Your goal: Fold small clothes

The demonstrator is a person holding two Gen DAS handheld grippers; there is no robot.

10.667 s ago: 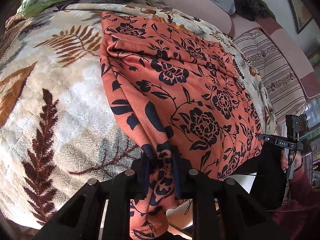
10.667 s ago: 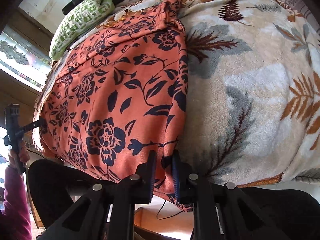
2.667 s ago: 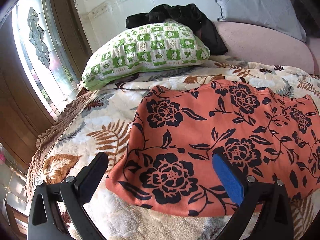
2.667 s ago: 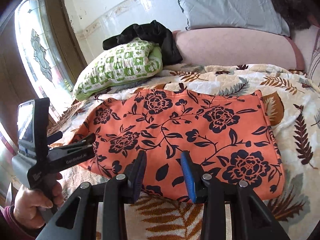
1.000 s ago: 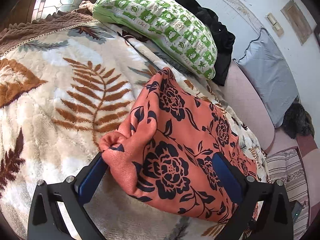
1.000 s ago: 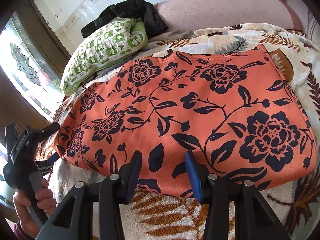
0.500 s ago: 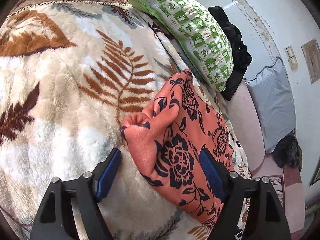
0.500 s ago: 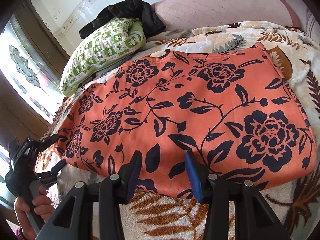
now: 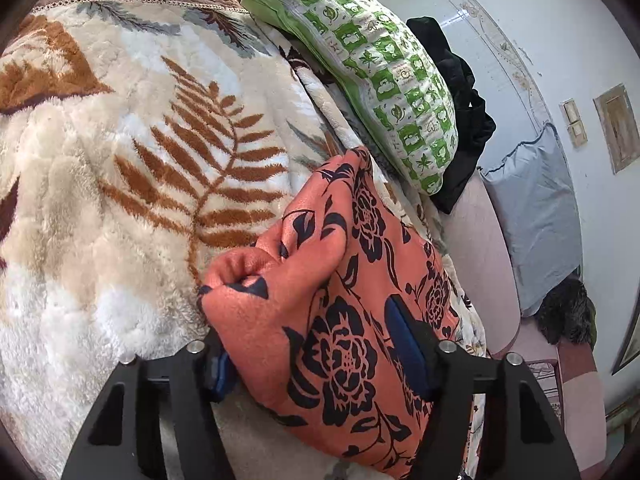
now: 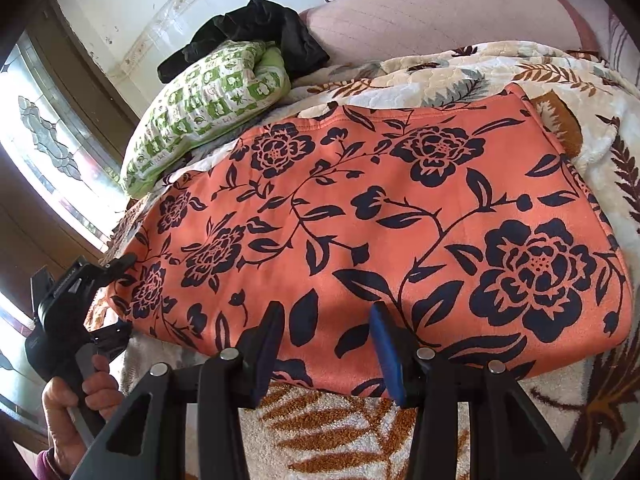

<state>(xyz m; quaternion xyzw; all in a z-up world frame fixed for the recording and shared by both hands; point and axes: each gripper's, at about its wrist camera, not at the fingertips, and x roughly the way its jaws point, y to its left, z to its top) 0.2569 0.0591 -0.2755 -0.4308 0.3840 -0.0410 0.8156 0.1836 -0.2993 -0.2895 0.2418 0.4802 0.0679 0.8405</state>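
An orange garment with a dark floral print (image 10: 380,216) lies folded on the fern-patterned blanket (image 10: 592,92). In the left wrist view its bunched left end (image 9: 320,312) sits between the fingers of my left gripper (image 9: 316,352), which straddle it with a gap still showing; the jaws stand open. The left gripper also shows in the right wrist view (image 10: 76,304), at the garment's left end. My right gripper (image 10: 326,344) is open, its fingers hovering over the garment's near edge, holding nothing.
A green-and-white checked pillow (image 9: 380,76) and a black garment (image 9: 460,120) lie at the head of the bed. A grey pillow (image 9: 540,216) leans on the pink headboard (image 10: 440,20). A stained-glass window (image 10: 52,152) is at the left.
My left gripper has moved in onto the garment's left end and its jaws have narrowed around the bunched cloth. My right gripper has stayed open and almost still at the near edge.
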